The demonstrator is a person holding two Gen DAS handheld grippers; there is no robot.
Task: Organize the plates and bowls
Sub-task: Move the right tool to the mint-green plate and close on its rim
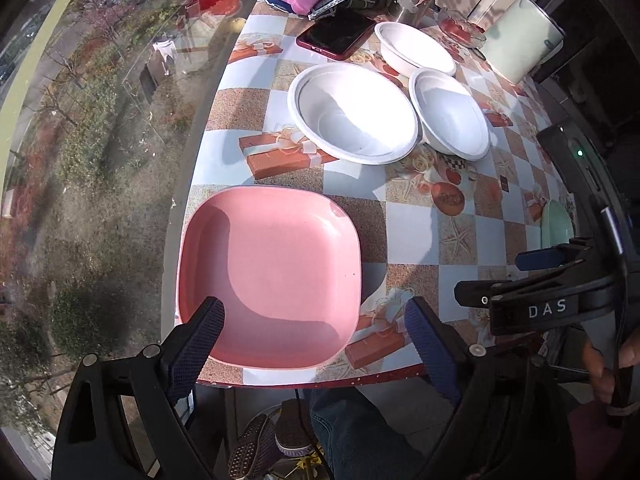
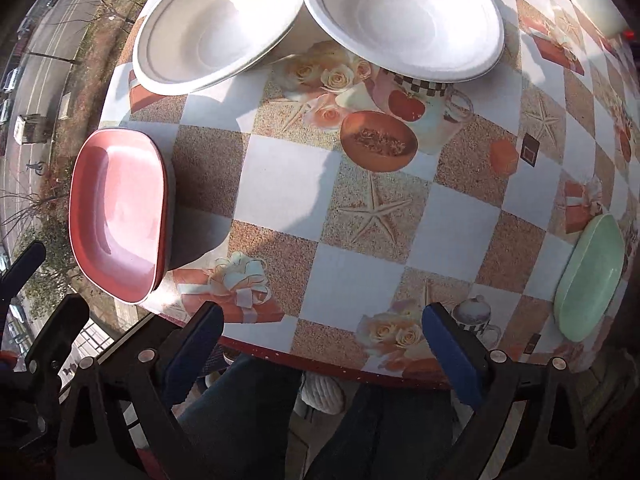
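In the left wrist view, the left gripper (image 1: 312, 320) is seen with its jaws spread wide and nothing clasped between them. The pink plate (image 1: 270, 276) lies on the table (image 1: 412, 236) between and just beyond the fingers, its near left corner under the left fingertip (image 1: 210, 314); whether that pad touches the plate cannot be told. The right finger stands clear of the plate's right edge, over the tablecloth. Farther ahead of the fingers, three white bowls are set: a large one (image 1: 354, 114), a second (image 1: 450, 114) touching it on the right, and a third (image 1: 416, 50) behind. A phone (image 1: 336, 38) lies beyond them. The right gripper (image 1: 516, 280) is visible to the right, with a green plate (image 1: 556, 222) beyond it. In the right wrist view, the right gripper (image 2: 322, 326) is likewise opened wide and holds nothing; only the checked tablecloth is seen between its fingers. The pink plate (image 2: 118, 212) lies well left of the left finger, the green plate (image 2: 592, 276) right of the right finger, near the table edge. Two white bowls (image 2: 216, 24) (image 2: 404, 16) are seen far ahead, side by side.
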